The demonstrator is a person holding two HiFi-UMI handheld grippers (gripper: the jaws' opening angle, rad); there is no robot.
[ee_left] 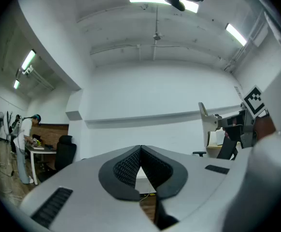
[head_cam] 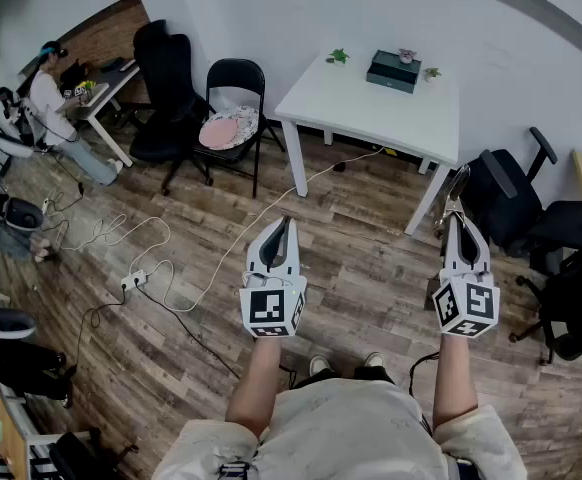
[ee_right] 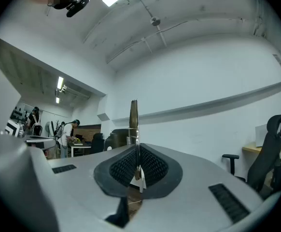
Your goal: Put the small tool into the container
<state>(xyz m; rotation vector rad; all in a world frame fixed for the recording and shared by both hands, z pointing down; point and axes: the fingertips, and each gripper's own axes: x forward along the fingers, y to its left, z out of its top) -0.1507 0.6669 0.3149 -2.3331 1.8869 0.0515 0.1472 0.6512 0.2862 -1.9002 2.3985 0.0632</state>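
Pinching small tool [ee_right: 133, 114], right fingers [ee_right: 152, 167] (tip protruding)

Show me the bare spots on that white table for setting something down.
The white table is bare across its near half, from left edge to right corner. The far edge is crowded: a small plant, a dark box and a second plant stand in a row. A narrow bare gap lies between the small plant and the box.

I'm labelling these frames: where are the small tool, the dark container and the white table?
small tool [ee_right: 133, 116], right gripper view, its upper end above the jaws
dark container [head_cam: 392, 72], head view, its top face
white table [head_cam: 351, 100], head view, bare tabletop
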